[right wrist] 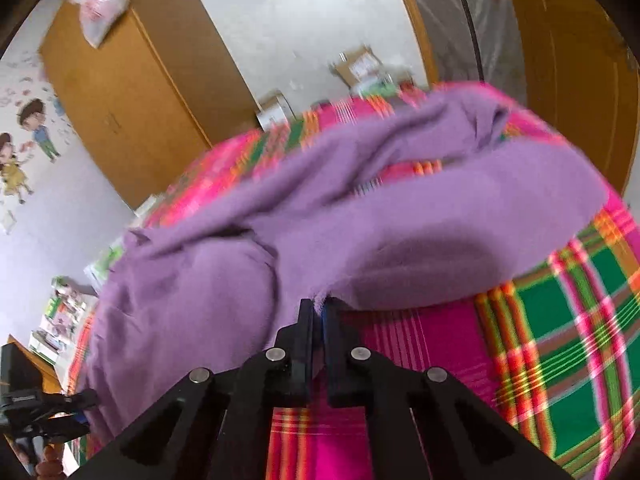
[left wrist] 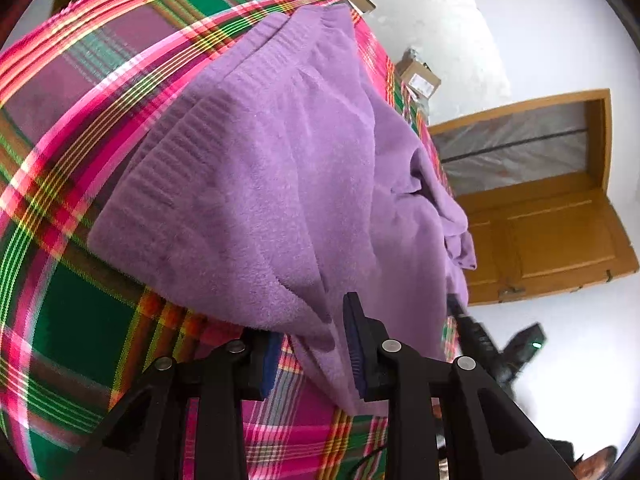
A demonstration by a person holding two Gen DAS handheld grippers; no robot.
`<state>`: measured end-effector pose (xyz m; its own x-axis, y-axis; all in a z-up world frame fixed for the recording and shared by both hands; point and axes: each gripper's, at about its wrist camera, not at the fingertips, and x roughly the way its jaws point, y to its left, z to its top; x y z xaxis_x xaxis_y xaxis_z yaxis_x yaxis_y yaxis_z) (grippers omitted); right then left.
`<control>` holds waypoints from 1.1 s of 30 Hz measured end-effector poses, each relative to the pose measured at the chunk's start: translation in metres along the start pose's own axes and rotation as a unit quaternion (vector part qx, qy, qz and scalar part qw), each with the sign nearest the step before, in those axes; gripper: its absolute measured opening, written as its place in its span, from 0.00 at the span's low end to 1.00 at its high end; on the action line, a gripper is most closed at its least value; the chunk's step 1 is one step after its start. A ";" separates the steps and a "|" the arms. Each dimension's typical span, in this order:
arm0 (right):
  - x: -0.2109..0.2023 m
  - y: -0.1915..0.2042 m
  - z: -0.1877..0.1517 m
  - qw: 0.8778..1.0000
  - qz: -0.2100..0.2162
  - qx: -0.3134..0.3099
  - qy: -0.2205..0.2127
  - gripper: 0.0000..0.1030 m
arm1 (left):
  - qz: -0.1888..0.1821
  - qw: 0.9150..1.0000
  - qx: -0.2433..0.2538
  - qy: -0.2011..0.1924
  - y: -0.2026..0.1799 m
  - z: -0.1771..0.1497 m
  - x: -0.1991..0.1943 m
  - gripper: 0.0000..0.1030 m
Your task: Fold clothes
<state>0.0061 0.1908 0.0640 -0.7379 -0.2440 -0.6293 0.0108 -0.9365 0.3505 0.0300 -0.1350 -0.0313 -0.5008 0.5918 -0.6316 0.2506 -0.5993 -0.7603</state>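
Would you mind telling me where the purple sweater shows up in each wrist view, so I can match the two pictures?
Left wrist view: the purple sweater fills the centre, its near edge hanging between the left gripper's open fingers.
Right wrist view: it stretches across the middle, a corner pinched in the right gripper.
Shared landmark: the plaid cloth beneath it, also at lower right in the right wrist view.

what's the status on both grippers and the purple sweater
Left gripper open, fingers straddling a fold of the purple fleece sweater. Right gripper shut on the sweater's edge. Sweater partly bunched on the pink-and-green plaid cloth. Nothing in the way.
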 end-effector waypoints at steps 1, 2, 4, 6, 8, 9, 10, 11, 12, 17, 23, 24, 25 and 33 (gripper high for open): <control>-0.007 0.002 0.001 1.000 0.007 -0.002 -0.008 0.04 | 0.003 1.000 0.000 0.001 0.000 0.001 0.001 0.15; -0.013 0.003 0.001 1.000 0.014 -0.002 -0.014 0.04 | 0.006 1.000 0.000 0.000 0.000 0.001 0.002 0.14; -0.027 0.004 0.000 0.999 0.020 -0.002 -0.028 0.04 | 0.003 1.000 -0.003 -0.002 0.001 0.001 0.002 0.14; -0.038 0.004 0.001 0.999 0.023 0.000 -0.041 0.04 | 0.001 1.000 0.006 -0.007 -0.001 0.001 0.000 0.14; -0.050 0.001 0.001 0.998 0.024 0.007 -0.052 0.04 | -0.004 1.000 0.012 -0.012 -0.002 0.002 -0.002 0.08; -0.054 -0.001 0.002 0.998 0.022 0.011 -0.058 0.04 | -0.009 1.000 0.014 -0.015 -0.002 0.003 -0.003 0.08; -0.058 -0.003 0.004 0.998 0.019 0.013 -0.065 0.04 | -0.013 1.000 0.015 -0.019 -0.003 0.004 -0.005 0.08; -0.062 -0.004 0.006 0.997 0.016 0.016 -0.071 0.04 | -0.016 1.000 0.016 -0.022 -0.002 0.004 -0.007 0.07; -0.067 -0.007 0.006 0.997 0.015 0.019 -0.077 0.04 | -0.019 0.999 0.017 -0.025 -0.002 0.005 -0.009 0.07; -0.095 -0.017 0.004 0.994 -0.004 0.036 -0.105 0.04 | -0.028 0.999 0.017 -0.040 0.000 0.005 -0.018 0.06; -0.127 -0.024 0.001 0.989 -0.027 0.043 -0.139 0.04 | -0.039 0.997 0.019 -0.070 0.000 0.003 -0.034 0.05; -0.133 -0.026 0.000 0.988 -0.031 0.045 -0.144 0.04 | -0.039 0.996 0.021 -0.074 0.000 0.003 -0.037 0.05; -0.140 -0.028 0.000 0.987 -0.034 0.048 -0.149 0.04 | -0.041 0.996 0.023 -0.078 -0.001 0.002 -0.039 0.05; -0.186 -0.040 -0.015 0.978 -0.058 0.063 -0.188 0.04 | -0.053 0.992 0.040 -0.109 -0.010 -0.001 -0.060 0.05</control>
<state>0.1529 0.2703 0.1569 -0.9257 -0.0064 -0.3783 -0.1528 -0.9084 0.3893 0.0586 -0.1634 0.0138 -0.6911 0.5282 -0.4933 0.1245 -0.5854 -0.8012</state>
